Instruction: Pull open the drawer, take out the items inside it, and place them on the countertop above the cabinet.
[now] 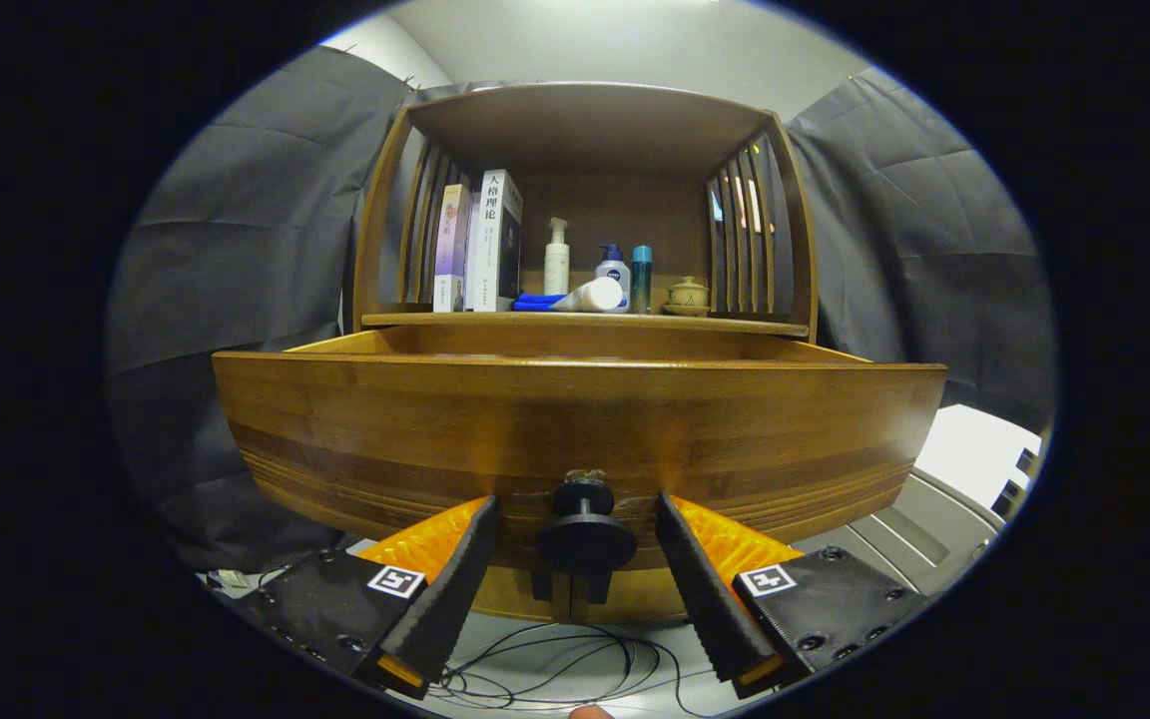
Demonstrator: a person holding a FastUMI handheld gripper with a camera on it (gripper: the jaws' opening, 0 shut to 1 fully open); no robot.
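- the drawer (575, 419) stands pulled out of the cabinet (585, 130), its wide front panel facing the gripper (575, 514) and its long axis running side to side, across the line of the fingers.
- the front is warm brown wood with banded grain, smooth above and finely grooved along its lower edge; the inside is hidden behind the front panel.
- a round black knob (585, 534) with a disc-shaped flange juts from the middle of the front, straight toward the camera.
- the jaws are released: the knob sits between the two black ribbed fingers (455, 589), a gap on each side, neither touching it.
- on the table above the drawer stand upright books (495, 240), a white pump bottle (557, 258), a teal bottle (641, 278), a small lidded pot (687, 296) and a white tube (590, 296) lying on its side.
- black cables (555, 669) loop on the floor below.
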